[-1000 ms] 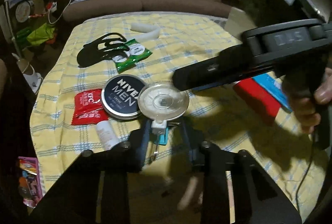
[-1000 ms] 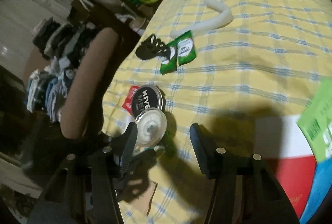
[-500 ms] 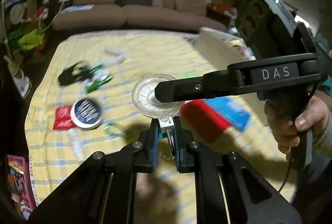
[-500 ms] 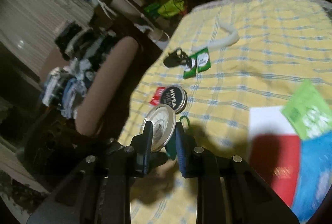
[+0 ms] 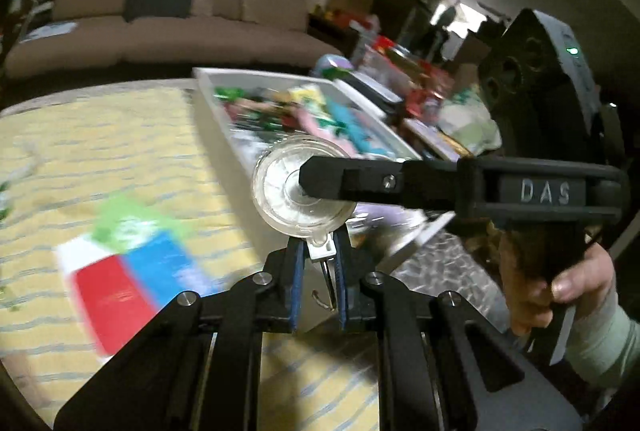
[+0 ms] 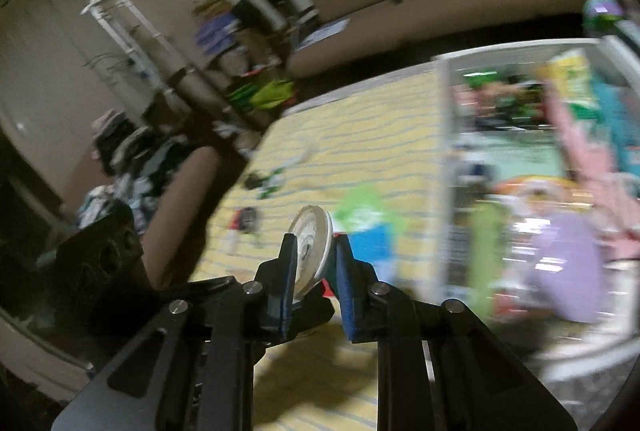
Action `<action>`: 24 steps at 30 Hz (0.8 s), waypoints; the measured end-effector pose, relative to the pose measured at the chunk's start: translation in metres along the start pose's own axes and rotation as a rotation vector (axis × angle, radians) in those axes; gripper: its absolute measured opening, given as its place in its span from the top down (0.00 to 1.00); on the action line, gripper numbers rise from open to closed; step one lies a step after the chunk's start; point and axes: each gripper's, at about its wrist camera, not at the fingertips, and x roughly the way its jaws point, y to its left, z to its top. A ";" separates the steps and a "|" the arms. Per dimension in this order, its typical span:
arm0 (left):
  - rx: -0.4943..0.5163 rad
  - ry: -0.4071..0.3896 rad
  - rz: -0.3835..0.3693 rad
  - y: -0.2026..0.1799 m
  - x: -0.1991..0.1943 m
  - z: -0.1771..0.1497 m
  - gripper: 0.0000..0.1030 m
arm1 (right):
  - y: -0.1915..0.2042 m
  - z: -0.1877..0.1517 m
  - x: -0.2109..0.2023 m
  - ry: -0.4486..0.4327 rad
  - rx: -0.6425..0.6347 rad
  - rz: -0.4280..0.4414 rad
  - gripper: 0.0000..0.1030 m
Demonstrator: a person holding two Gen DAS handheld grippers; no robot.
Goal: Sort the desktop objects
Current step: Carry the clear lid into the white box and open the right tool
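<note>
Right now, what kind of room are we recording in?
Most likely a home living room. A brown sofa runs along the back wall, the work surface is a table under a yellow checked cloth, and a white tray of mixed household bits sits on it, with clutter around the room's edges.

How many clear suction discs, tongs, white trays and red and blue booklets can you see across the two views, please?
Clear suction disc: 1
Tongs: 2, the left tongs and the right tongs, whose jaws have just been closing on the disc
White tray: 1
Red and blue booklet: 1
Total: 5
</note>
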 end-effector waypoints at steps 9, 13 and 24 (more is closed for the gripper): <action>0.033 0.127 0.010 -0.059 0.083 -0.002 0.79 | -0.095 -0.008 -0.031 0.004 0.080 -0.134 0.83; 0.042 0.150 0.041 -0.064 0.084 -0.010 0.55 | -0.105 -0.010 -0.023 0.046 0.028 -0.194 0.82; -0.010 0.025 0.102 -0.032 0.018 -0.019 0.35 | -0.101 -0.017 -0.021 0.015 0.006 -0.182 0.48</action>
